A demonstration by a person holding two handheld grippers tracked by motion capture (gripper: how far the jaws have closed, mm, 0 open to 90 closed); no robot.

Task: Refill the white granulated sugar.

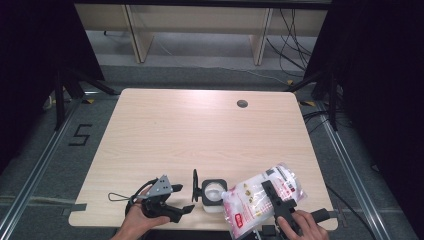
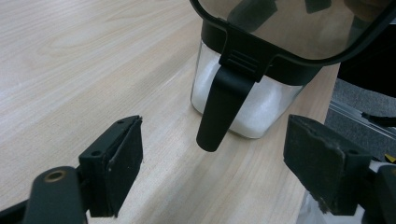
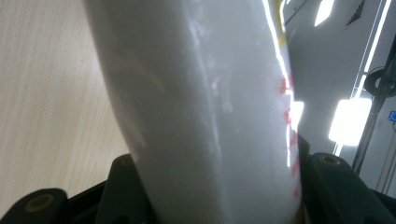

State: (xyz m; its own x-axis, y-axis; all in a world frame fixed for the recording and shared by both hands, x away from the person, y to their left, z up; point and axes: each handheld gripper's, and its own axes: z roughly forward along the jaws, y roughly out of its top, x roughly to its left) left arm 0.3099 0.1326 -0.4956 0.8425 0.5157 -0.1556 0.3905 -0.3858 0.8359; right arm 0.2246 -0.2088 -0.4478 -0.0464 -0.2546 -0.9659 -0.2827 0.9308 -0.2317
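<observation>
A clear square container with a black rim stands near the table's front edge, partly full of white powder. Its lid is swung up on the left side, and the black latch hangs down. My left gripper rests on the table just left of the container, open, with nothing between its pads. My right gripper is shut on a plastic bag of white powder with red print. The bag is tilted, its lower corner over the container's mouth. The bag bulges between the right jaws.
The wooden table has a round cable hole at the back right. The container and both hands sit close to the front edge. A floor marking "5" lies to the left, and wooden furniture legs stand behind the table.
</observation>
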